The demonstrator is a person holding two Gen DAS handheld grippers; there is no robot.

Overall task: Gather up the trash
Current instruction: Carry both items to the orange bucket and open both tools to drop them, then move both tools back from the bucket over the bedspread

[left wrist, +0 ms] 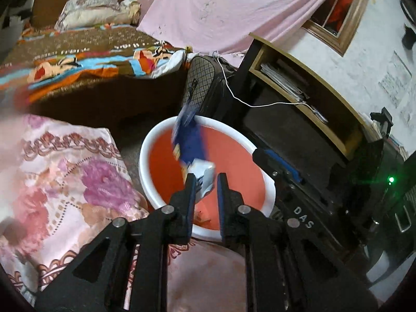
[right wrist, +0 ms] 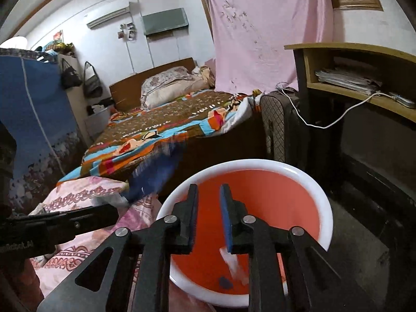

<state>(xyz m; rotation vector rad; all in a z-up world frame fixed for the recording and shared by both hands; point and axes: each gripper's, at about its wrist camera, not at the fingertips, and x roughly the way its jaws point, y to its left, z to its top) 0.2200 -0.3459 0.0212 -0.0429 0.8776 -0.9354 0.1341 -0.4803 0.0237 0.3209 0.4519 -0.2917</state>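
Trash is showing up here as a blue and white wrapper [left wrist: 191, 143], blurred, hanging over the red bin [left wrist: 161, 161] with the white rim. The left gripper [left wrist: 205, 179] is standing with its jaws spread, and the wrapper's white lower end is sitting between the fingertips [left wrist: 192, 182]; whether the pads are actually touching it I cannot tell. In the right wrist view the right gripper [right wrist: 209, 191] is hovering over the same bin [right wrist: 306, 200], jaws spread and holding nothing. Below its fingers a pale scrap [right wrist: 232, 265] and a small dark bit [right wrist: 225, 283] are lying on the bin's red bottom. The left gripper's black body [right wrist: 52, 223] is reaching in from the left edge of that view, with the blurred blue wrapper [right wrist: 153, 179] just past it. A pink flowered pillow [left wrist: 65, 176] is lying just beside the bin's left rim. A bed with a patterned blanket [right wrist: 161, 130] is standing behind it. A wooden shelf [right wrist: 364, 78] with papers is sitting to the right, a white cable [right wrist: 338, 118] trailing from it.
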